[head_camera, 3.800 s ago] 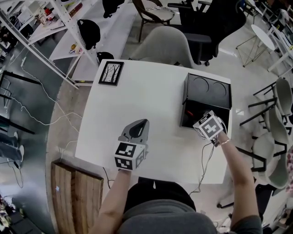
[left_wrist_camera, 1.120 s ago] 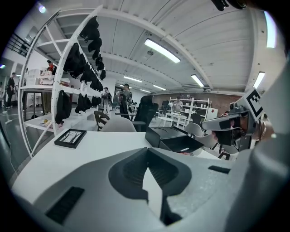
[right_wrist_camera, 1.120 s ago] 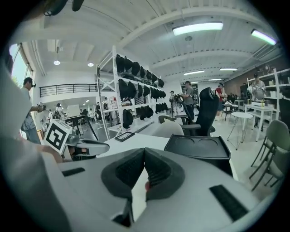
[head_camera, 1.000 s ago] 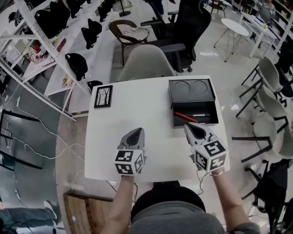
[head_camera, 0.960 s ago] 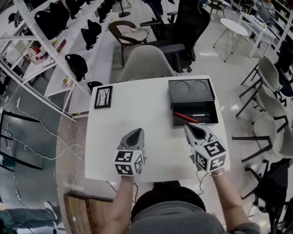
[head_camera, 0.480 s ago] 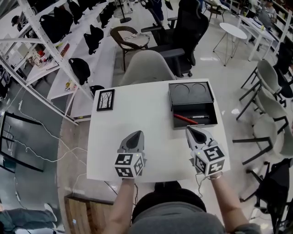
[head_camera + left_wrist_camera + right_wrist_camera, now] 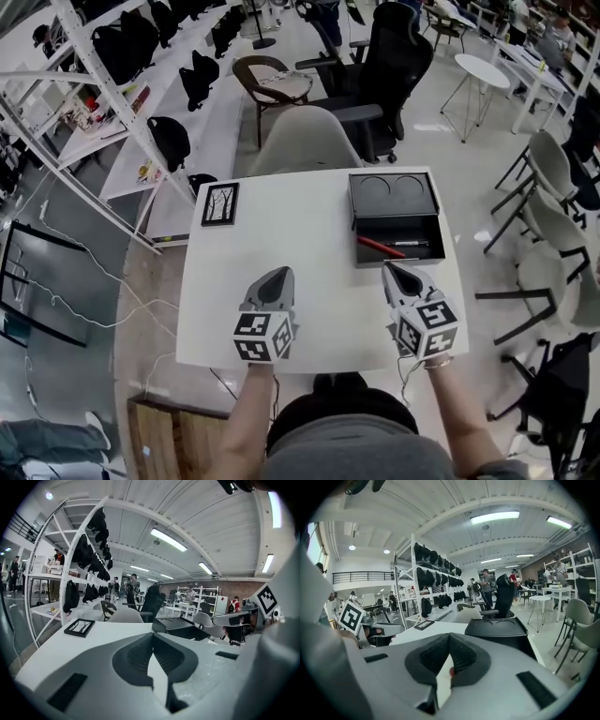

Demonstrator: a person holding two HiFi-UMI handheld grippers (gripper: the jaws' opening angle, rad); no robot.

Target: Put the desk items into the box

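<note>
A black box [image 7: 442, 240] lies open at the far right of the white table [image 7: 300, 234], its lid [image 7: 394, 194] tilted back. Inside it lie a red pen [image 7: 373, 247] and a pale pen [image 7: 410, 244]. A black picture frame [image 7: 220, 203] rests flat at the far left corner. My left gripper [image 7: 278, 273] hovers near the table's front edge, shut and empty. My right gripper [image 7: 390, 270] is just short of the box, shut with nothing in it. The left gripper view shows the frame [image 7: 79, 626] and box [image 7: 180, 627] ahead; the right gripper view shows the box [image 7: 497, 629] close in front.
A grey shell chair [image 7: 305, 141] stands at the table's far edge, with a black office chair [image 7: 389, 70] behind it. White shelving [image 7: 103, 103] with bags runs along the left. More chairs [image 7: 553, 178] stand to the right. A wooden panel [image 7: 178, 436] lies at the near left.
Since the earliest frame my right gripper has drawn back from the box toward the near edge. Over the last second both grippers have held their places; only the head view shifted slightly.
</note>
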